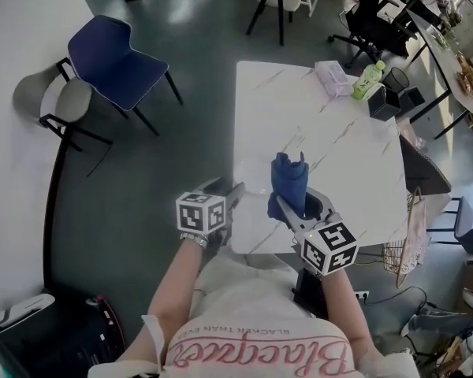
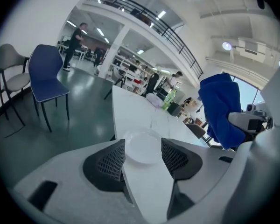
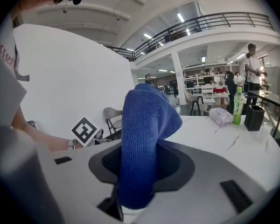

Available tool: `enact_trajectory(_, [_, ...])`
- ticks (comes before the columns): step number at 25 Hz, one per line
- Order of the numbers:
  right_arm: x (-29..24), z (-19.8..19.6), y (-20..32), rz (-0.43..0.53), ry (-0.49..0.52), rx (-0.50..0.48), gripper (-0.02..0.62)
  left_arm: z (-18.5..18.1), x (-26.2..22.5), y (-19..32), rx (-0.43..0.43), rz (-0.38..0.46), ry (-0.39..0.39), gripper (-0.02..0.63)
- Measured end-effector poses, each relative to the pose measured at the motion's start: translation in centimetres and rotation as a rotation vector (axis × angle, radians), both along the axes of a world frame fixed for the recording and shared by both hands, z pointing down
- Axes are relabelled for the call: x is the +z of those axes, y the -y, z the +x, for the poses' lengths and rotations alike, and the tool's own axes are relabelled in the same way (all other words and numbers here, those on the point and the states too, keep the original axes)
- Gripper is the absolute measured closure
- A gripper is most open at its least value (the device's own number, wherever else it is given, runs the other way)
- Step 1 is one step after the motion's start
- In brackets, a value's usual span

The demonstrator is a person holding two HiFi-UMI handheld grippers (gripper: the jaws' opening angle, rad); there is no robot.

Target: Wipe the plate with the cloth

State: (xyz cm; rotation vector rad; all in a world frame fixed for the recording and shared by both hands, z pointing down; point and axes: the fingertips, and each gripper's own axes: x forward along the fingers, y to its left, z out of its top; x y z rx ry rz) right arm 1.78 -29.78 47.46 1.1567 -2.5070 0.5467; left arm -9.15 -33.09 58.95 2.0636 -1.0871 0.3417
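The plate [image 2: 142,147] is white and lies flat on the white marbled table [image 1: 331,140], close to its near left corner. It is pale against the tabletop and hard to pick out in the head view.

The left hand-held gripper [image 2: 143,146] is at that corner with its jaws spread wide. In the left gripper view the plate shows in the gap between the two ribbed pads, and neither pad presses on it.

Just right of the plate, the right hand-held gripper [image 3: 142,164] is clamped on the blue cloth [image 3: 142,139]. The cloth stands up out of the jaws in a bunched fold, and its top droops over. It is held above the table, near the plate. Whether it touches the plate cannot be told.

At the far right corner of the table are a green bottle [image 1: 368,79], a pale wrapped pack [image 1: 332,77] just left of it, and a black box [image 1: 382,101] nearer on the right edge. These are all well apart from the plate.

Off the table to the left, on the dark floor, stand a blue chair [image 1: 114,61] and a grey chair [image 1: 51,97].
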Motion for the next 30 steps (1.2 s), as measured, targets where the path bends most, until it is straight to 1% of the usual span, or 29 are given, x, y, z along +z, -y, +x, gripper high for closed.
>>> enact_trajectory(5, [0.7,-0.1,1.0,-0.02,-0.033,-0.047,0.453,0.3,2.9,1.2,0.007,-0.062,0.032,0.385])
enact_trajectory(9, [1.9,0.0,2.3,-0.039,-0.051,-0.074,0.453,0.0,4.7,2.0,-0.021,-0.124,0.015,0.387])
enact_trajectory(12, [3.4,0.1,3.0,-0.064,-0.061,-0.085,0.453,0.0,5.7,2.6,-0.04,-0.151,-0.005,0.387])
enact_trajectory(17, [5.2,-0.1,3.7,-0.104,-0.057,-0.104,0.453,0.4,7.4,4.0,-0.051,-0.188,0.01,0.387])
enact_trajectory(19, [5.5,0.2,4.2,-0.115,-0.061,-0.109,0.453,0.6,7.9,4.5,-0.062,-0.21,-0.002,0.387])
enact_trajectory(23, [5.6,0.2,4.7,-0.128,-0.05,-0.106,0.453,0.8,8.3,5.0,-0.07,-0.242,-0.063,0.39])
enact_trajectory(25, [5.7,0.2,4.7,-0.131,-0.051,-0.108,0.453,0.7,8.7,5.1,-0.071,-0.247,-0.06,0.407])
enact_trajectory(26, [5.8,0.2,4.7,-0.132,-0.052,-0.11,0.453,0.6,8.9,5.2,-0.072,-0.247,-0.056,0.428])
enact_trajectory(30, [6.0,0.4,4.9,-0.138,-0.055,-0.11,0.453,0.6,9.0,5.2,-0.064,-0.255,-0.079,0.434])
